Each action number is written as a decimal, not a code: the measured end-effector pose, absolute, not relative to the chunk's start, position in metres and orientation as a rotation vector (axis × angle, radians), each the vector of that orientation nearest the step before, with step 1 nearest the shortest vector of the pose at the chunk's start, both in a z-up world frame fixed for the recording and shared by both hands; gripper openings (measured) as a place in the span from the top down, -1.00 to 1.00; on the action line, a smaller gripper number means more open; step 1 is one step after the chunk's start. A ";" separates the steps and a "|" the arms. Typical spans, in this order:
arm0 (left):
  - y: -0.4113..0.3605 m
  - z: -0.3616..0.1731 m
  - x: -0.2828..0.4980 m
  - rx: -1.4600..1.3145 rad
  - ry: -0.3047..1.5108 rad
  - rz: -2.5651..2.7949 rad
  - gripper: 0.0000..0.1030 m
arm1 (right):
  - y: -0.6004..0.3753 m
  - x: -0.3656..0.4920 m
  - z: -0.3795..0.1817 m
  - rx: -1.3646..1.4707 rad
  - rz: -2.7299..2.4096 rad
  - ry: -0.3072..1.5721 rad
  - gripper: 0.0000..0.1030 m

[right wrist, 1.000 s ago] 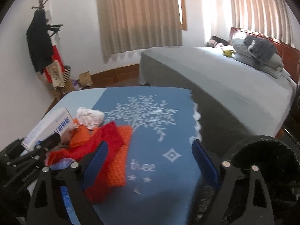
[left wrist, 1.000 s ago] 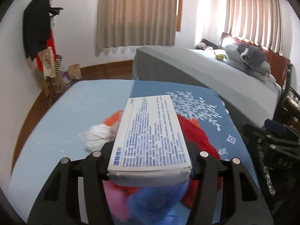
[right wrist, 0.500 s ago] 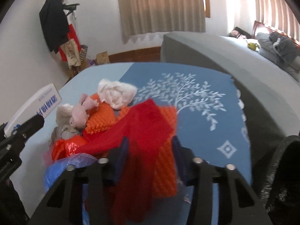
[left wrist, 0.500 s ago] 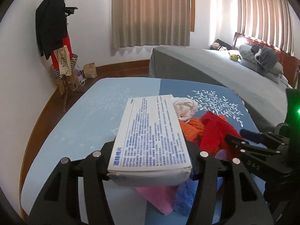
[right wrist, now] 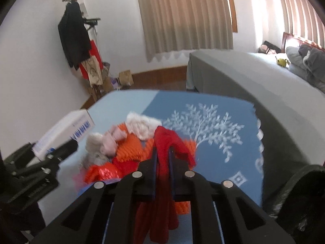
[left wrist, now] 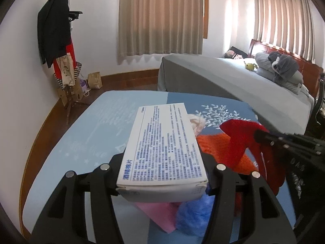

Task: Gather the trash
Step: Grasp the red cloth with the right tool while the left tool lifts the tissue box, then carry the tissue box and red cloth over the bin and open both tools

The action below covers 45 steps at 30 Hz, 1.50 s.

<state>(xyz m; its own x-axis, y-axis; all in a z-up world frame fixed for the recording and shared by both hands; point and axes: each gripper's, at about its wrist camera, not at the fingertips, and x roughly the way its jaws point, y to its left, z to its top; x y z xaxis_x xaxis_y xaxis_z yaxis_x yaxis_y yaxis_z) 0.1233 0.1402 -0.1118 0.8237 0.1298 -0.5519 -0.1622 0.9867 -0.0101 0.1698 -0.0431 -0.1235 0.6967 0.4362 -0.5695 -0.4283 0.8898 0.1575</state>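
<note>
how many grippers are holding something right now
2. The left gripper clamps the white box; the right gripper is shut on the red cloth, lifted over the trash pile.

The left tongs (left wrist: 162, 174) grip a white box (left wrist: 162, 148) printed with blue text, its long sides pressed between the two black fingers (left wrist: 105, 174) and its far end pointing toward the curtains (left wrist: 160, 18). Just beneath the box's near end lie a pink sheet (left wrist: 160, 213) and a blue crumpled bag (left wrist: 193, 215) on the blue desk (left wrist: 85, 142). Right of the box sits orange netting (left wrist: 215, 144), with a pale wad (left wrist: 198, 123) behind it. Farther right of the box, the right tongs (left wrist: 262, 135) pinch a red cloth (left wrist: 241, 138), which hangs lifted. Beyond the box stands a grey bed (left wrist: 223, 81).
</note>
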 end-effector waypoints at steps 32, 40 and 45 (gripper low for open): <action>-0.104 -0.100 0.121 0.038 0.550 -0.346 -0.06 | -0.287 0.086 -0.105 0.145 -0.001 0.608 0.80; -0.153 -0.123 0.129 0.053 0.602 -0.489 -0.13 | -0.329 0.070 -0.127 0.165 -0.098 0.664 0.60; -0.159 -0.126 0.126 0.049 0.606 -0.519 -0.44 | -0.343 0.062 -0.129 0.182 -0.144 0.662 0.12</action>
